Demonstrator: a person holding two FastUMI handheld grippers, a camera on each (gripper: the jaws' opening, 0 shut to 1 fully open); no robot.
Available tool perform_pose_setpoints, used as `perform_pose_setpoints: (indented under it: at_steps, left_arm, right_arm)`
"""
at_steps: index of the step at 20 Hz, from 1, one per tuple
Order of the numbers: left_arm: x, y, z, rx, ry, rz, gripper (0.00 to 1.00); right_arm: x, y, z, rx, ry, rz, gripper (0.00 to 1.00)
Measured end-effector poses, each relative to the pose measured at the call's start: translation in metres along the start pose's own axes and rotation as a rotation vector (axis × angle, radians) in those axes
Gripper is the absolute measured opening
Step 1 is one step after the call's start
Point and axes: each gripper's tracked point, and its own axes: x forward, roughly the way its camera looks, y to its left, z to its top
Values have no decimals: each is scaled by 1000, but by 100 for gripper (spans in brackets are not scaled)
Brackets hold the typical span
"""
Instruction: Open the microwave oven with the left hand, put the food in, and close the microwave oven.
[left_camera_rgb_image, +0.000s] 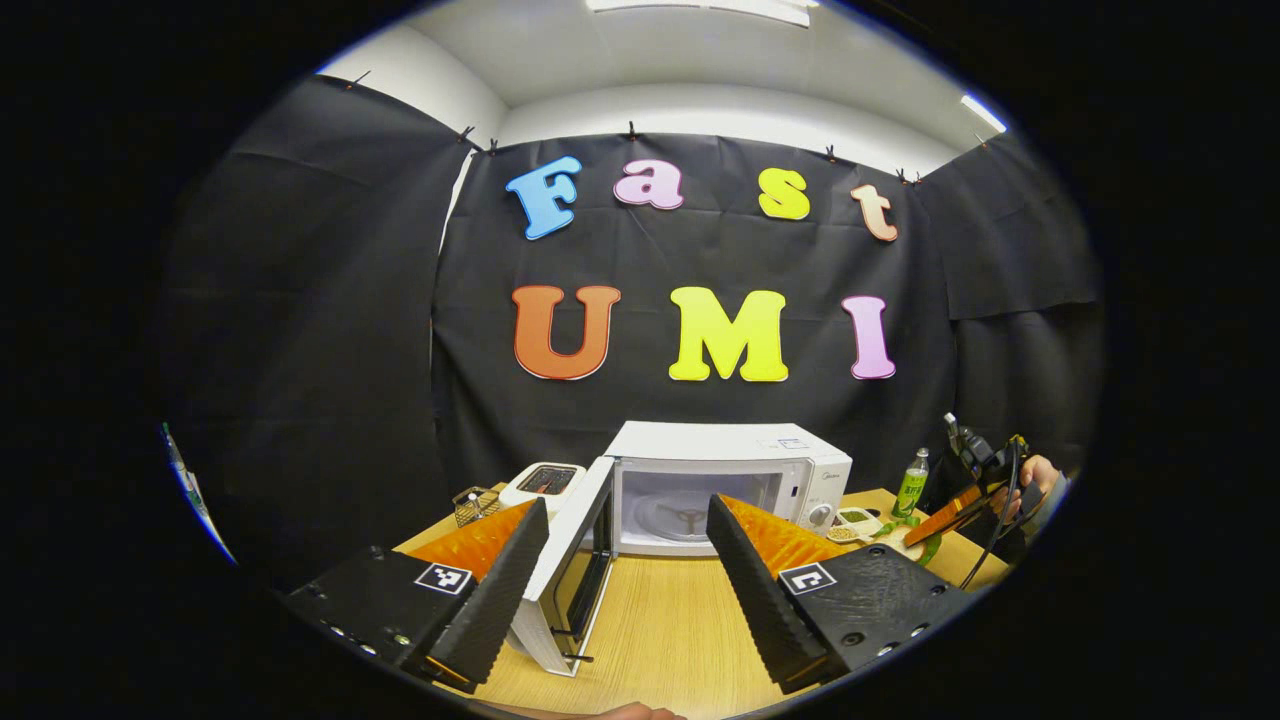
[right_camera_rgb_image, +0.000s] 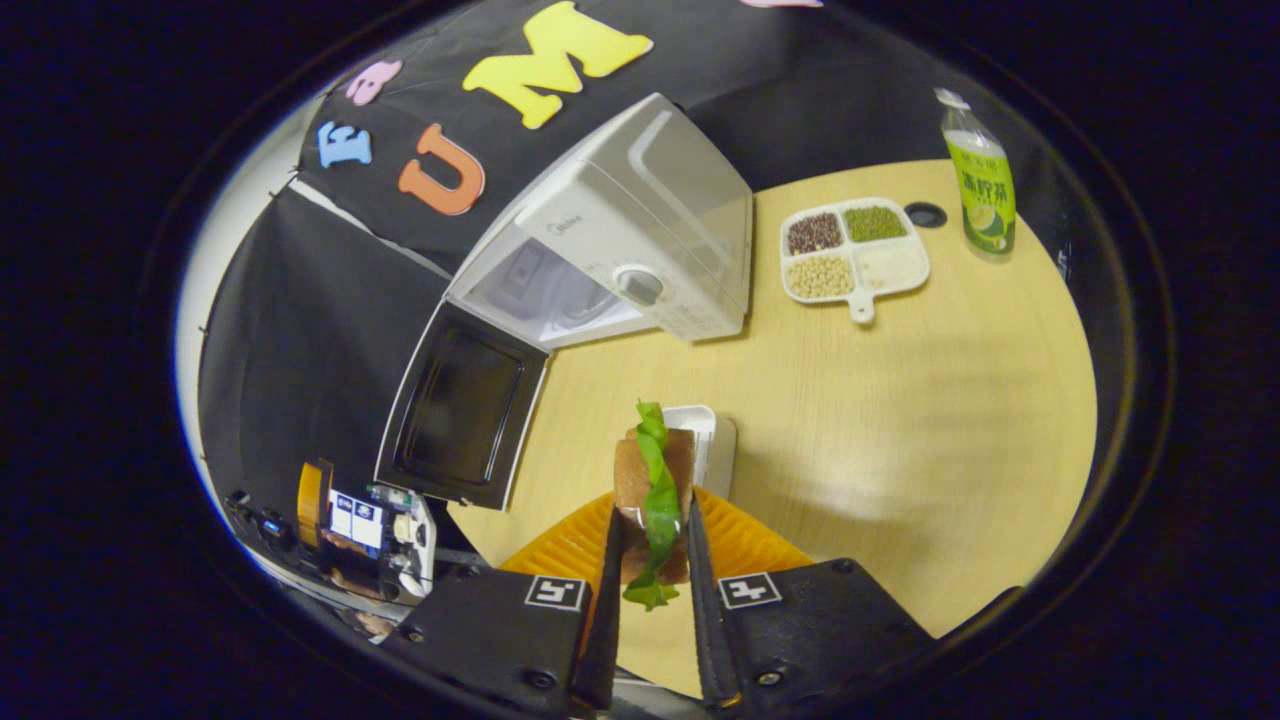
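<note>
The brown sandwich with a green lettuce leaf sits clamped upright between the two fingers of the right gripper, both of them pressing on its sides, and it hangs above the round light-wood table. Just beyond it on the table lies a small white rectangular tray. In the left gripper view the same sandwich shows far off at the right edge, held in the right gripper by a person's hand.

The white microwave oven stands at the back of the table with its dark-windowed door swung wide open to its left. From the left gripper view the oven faces the camera, its lit cavity with the glass turntable in sight and the door standing out toward the viewer.

The left gripper hovers over the table in front of the oven with its jaws spread wide apart, holding nothing; the door's edge lies just beside its left finger.

Right of the oven rest a white four-compartment dish of beans and grains and, farther right, a green-labelled plastic bottle. Left of the oven stand a white toaster and a small wire basket.
</note>
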Motion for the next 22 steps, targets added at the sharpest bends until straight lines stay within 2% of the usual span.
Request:
perform_pose_setpoints:
  at_steps: [1, 2, 4, 8, 9, 10, 11, 12, 14, 15, 16, 17, 18, 19, 20, 21, 22]
  left_arm:
    - [-1, 3, -2, 2, 3, 1, 95]
    - [-1, 8, -5, 0, 6, 8, 95]
    - [-4, 13, -9, -14, 12, 3, 95]
    - [-9, 23, -10, -27, 2, -18, 95]
    - [-12, 25, -9, -24, -5, -22, 95]
    - [-14, 28, -8, -20, -13, -25, 95]
    - [-18, 31, -5, -19, -22, -28, 95]
    - [-20, 34, -4, -19, -27, -32, 95]
    - [-23, 36, -1, -23, -40, -44, 95]
    - [-23, 37, -1, -21, -44, -50, 95]
    - [-24, 38, 0, -20, -47, -54, 84]
    - [-25, 39, -1, -18, -47, -60, 84]
    - [-27, 40, -1, -17, -47, -65, 84]
    - [-27, 41, -2, -16, -48, -70, 84]
    - [-28, 43, -3, -14, -47, -74, 84]
    - [-29, 45, -4, -13, -47, -74, 84]
    - [-30, 48, -5, -14, -48, -71, 84]
  right_arm:
    - [-5, 8, 0, -41, -19, -22, 35]
    - [-11, 16, 2, -71, -41, -45, 27]
    - [-17, 35, 6, -160, -93, -87, 27]
    - [-17, 71, 13, -393, -216, -218, 26]
    - [-15, 84, 12, -452, -241, -235, 33]
    - [-10, 96, 11, -497, -261, -249, 31]
    - [-2, 108, 9, -540, -276, -259, 31]
    - [8, 119, 8, -578, -287, -266, 22]
    - [28, 142, 4, -653, -305, -288, 22]
    - [41, 150, 3, -686, -311, -302, 30]
    - [53, 158, 2, -715, -313, -316, 30]
    - [66, 164, 1, -738, -319, -325, 22]
    - [78, 170, 1, -757, -326, -331, 30]
    - [91, 176, 1, -777, -334, -339, 30]
    - [103, 180, 2, -795, -346, -353, 22]
    - [114, 183, 7, -812, -364, -372, 22]
    - [124, 187, 11, -823, -385, -385, 30]
